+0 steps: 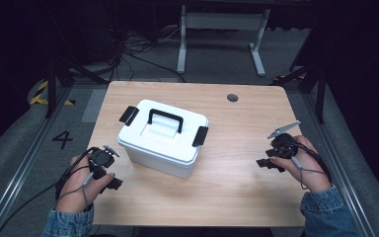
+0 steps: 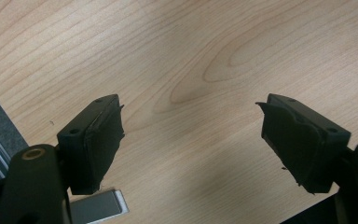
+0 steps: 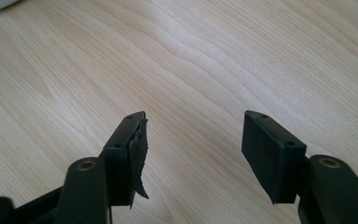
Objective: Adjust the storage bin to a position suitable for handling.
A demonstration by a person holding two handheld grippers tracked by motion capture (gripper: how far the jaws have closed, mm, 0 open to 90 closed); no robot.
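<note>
High view showed the light wooden rectangular table [image 1: 237, 173] bearing a white rigid plastic storage box [image 1: 160, 140], set left of centre and turned at an angle, well apart from both grippers. It looked stiff, smooth and likely slippery on its walls, probably light unless filled. Its lid carried a black arched carry handle [image 1: 166, 120], the surest hold, with a black side latch [image 1: 128, 115] at each end. The left gripper [image 1: 109, 181] and right gripper [image 1: 268, 163] rested on the table, jaws spread wide with nothing between them.
</note>
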